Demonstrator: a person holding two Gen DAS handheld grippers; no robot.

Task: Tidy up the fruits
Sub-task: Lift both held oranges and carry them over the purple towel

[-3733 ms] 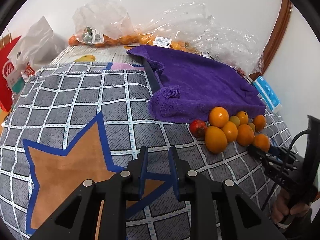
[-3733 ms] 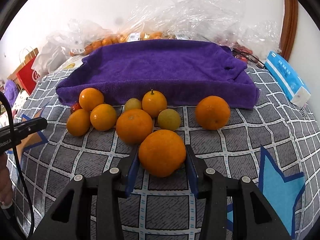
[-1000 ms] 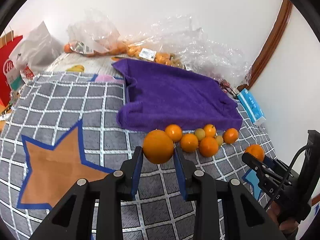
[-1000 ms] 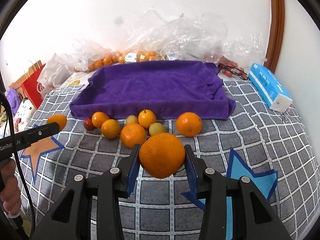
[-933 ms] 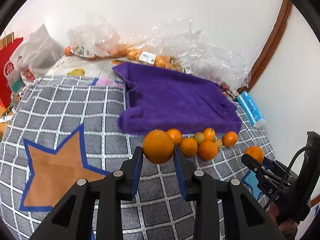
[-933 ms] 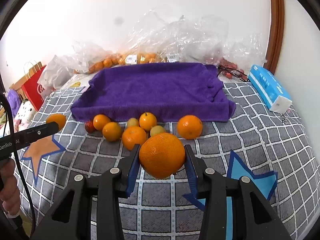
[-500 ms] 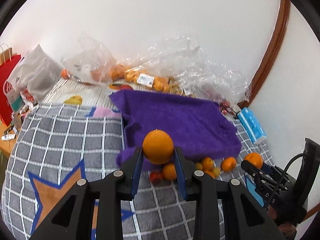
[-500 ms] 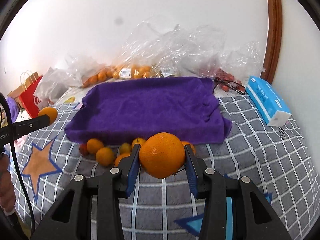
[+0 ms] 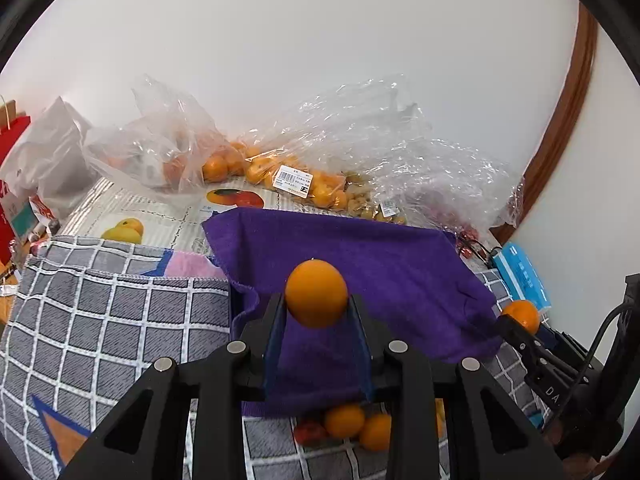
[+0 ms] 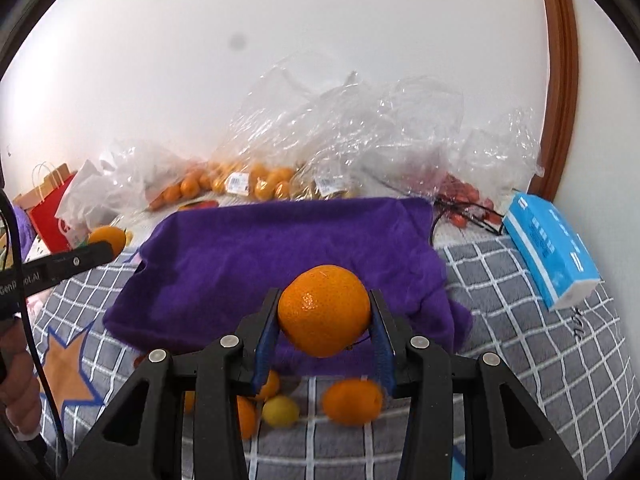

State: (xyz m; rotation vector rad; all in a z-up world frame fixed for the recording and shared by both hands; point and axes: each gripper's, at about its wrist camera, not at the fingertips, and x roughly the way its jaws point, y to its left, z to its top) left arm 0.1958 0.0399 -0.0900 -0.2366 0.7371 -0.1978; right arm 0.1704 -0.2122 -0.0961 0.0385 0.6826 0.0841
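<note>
My left gripper [image 9: 316, 312] is shut on a smooth orange [image 9: 316, 293], held in the air over the near left part of the purple towel [image 9: 384, 256]. A larger dimpled orange [image 10: 324, 310] is clamped in my right gripper [image 10: 324, 320], above the towel's [image 10: 256, 248] near edge. Several loose oranges [image 10: 352, 400] and a yellow-green fruit [image 10: 281, 411] lie on the checked cloth [image 10: 520, 320] just in front of the towel, partly hidden by the fingers. In the left wrist view, the right gripper [image 9: 516, 326] with its orange [image 9: 522, 315] shows at the right.
Clear plastic bags of oranges [image 9: 256, 168] and small fruits line the wall behind the towel. A blue tissue pack [image 10: 552, 248] lies at the right, red shopping bags [image 10: 52, 204] at the left. A person's hand [image 10: 16, 384] holds the left gripper's handle.
Both grippers have carried their oranges up and forward, from above the loose fruit on the checked cloth to over the purple towel. The grips stay the same.
</note>
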